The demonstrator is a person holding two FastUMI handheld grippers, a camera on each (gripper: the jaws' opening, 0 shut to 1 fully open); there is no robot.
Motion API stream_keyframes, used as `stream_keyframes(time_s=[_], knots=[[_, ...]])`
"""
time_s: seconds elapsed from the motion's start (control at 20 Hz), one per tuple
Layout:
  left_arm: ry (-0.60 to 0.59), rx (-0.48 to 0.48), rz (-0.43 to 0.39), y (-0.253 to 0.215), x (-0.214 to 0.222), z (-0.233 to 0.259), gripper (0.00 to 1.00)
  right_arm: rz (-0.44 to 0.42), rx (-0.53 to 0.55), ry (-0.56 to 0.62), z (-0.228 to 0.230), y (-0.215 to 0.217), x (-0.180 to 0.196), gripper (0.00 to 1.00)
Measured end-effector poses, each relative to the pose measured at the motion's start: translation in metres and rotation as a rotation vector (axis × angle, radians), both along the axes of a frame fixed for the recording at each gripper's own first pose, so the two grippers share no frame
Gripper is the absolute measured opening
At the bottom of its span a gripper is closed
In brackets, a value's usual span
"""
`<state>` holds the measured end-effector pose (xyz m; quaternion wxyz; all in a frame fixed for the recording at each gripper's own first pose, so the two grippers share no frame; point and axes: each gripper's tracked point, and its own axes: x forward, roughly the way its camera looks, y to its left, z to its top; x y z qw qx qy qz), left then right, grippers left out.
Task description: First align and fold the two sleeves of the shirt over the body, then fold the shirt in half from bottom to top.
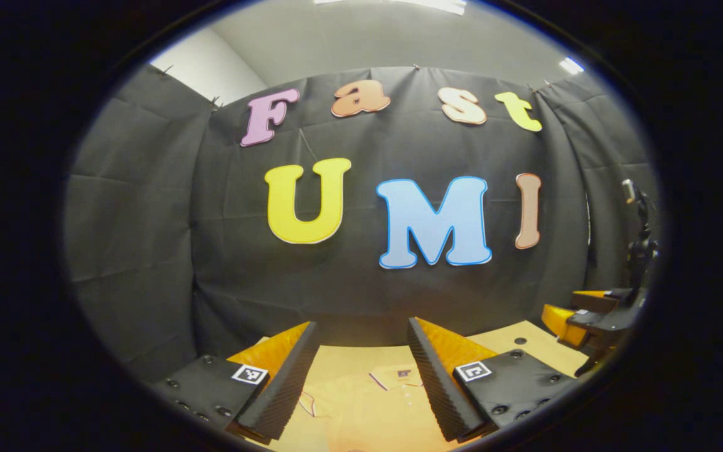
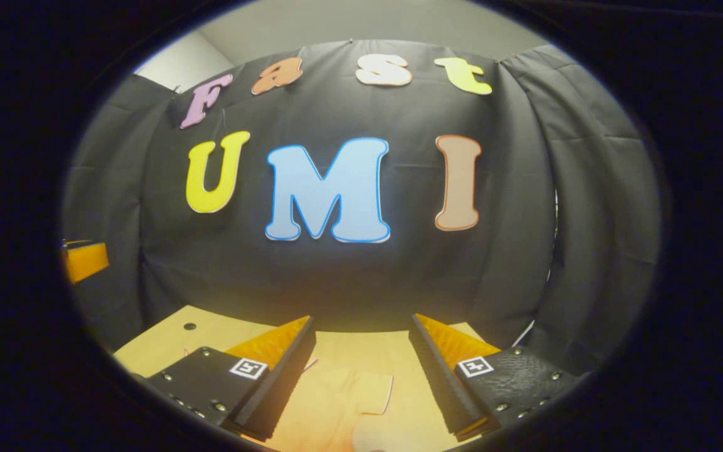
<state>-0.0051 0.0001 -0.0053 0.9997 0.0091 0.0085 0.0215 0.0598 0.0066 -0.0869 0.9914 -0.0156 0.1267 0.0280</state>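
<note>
Pale orange collared shirt (image 1: 361, 402) flat on the light wooden desk (image 1: 524, 342) at lower centre, collar toward the black cloth wall, left gripper (image 1: 361, 351) jaws open above it, right gripper (image 2: 361, 345) jaws open over one short sleeve (image 2: 371, 392)

The booth wall (image 1: 368, 270) is faced level and from well back in both the left gripper view and the right gripper view, raised above the table (image 1: 524, 336), whose far edge and shirt (image 1: 361, 402) are shared.
</note>
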Motion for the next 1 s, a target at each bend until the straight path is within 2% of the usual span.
stream_keyframes(time_s=[0.25,0.55,0.75,1.0], knots=[[0.018,-0.038,0.055,0.017,-0.006,-0.008,0.93,-0.033,0.065,0.163,-0.071,-0.012,0.038,0.95],[0.039,-0.059,0.115,0.032,-0.015,-0.015,0.93,-0.021,-0.006,0.308,-0.150,-0.020,0.067,0.95],[0.051,-0.079,0.136,0.036,-0.016,-0.020,0.93,-0.012,-0.016,0.392,-0.195,-0.022,0.082,0.95],[0.058,-0.109,0.161,0.039,-0.021,-0.026,0.93,-0.009,-0.045,0.519,-0.253,-0.032,0.090,0.95]])
